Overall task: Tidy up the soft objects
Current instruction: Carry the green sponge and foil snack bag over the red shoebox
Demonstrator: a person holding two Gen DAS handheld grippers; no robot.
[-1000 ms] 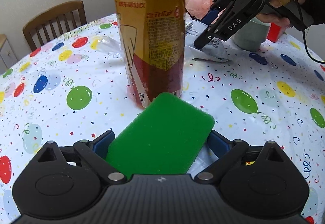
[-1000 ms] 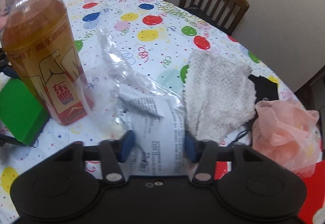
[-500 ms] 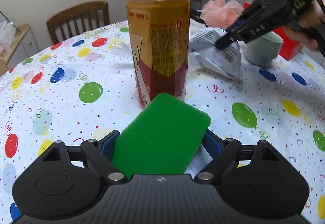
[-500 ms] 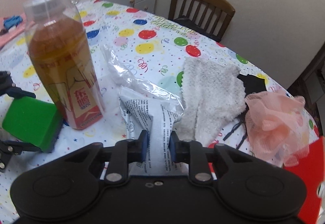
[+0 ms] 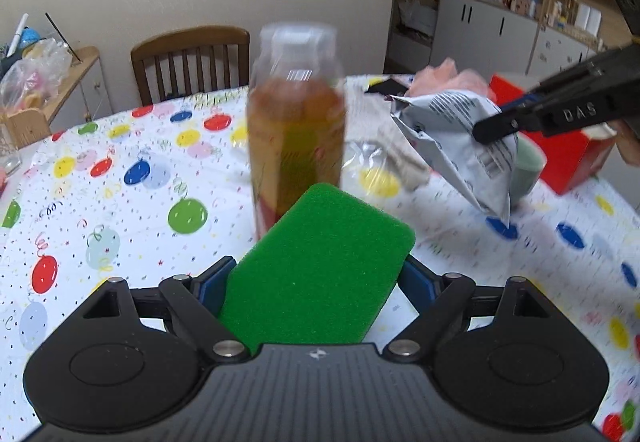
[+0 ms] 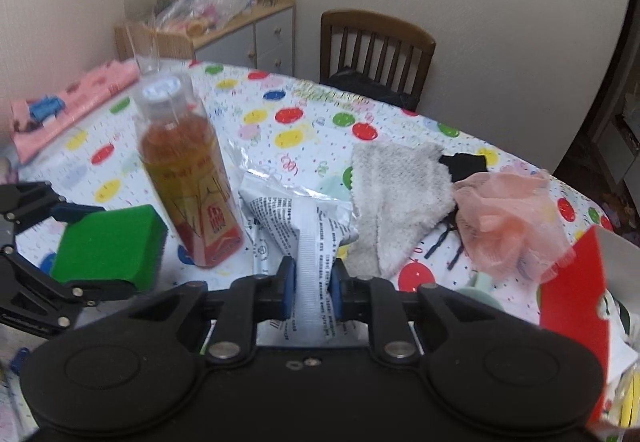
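Your left gripper (image 5: 316, 282) clamps the green sponge (image 5: 320, 266) above the table (image 5: 120, 201) beside the bottle (image 5: 296, 137), while your right gripper (image 6: 311, 282) pinches the white packet (image 6: 296, 217), lifted clear of the table.

Green sponge (image 5: 320, 266) — between blue pads (image 5: 214, 288)

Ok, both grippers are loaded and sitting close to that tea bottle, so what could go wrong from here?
The green sponge in the left gripper sits right beside the tall bottle; a swing could topple it. The right gripper pinches only a narrow fold of the crinkly white packet, so it might slip out or snag the towel.
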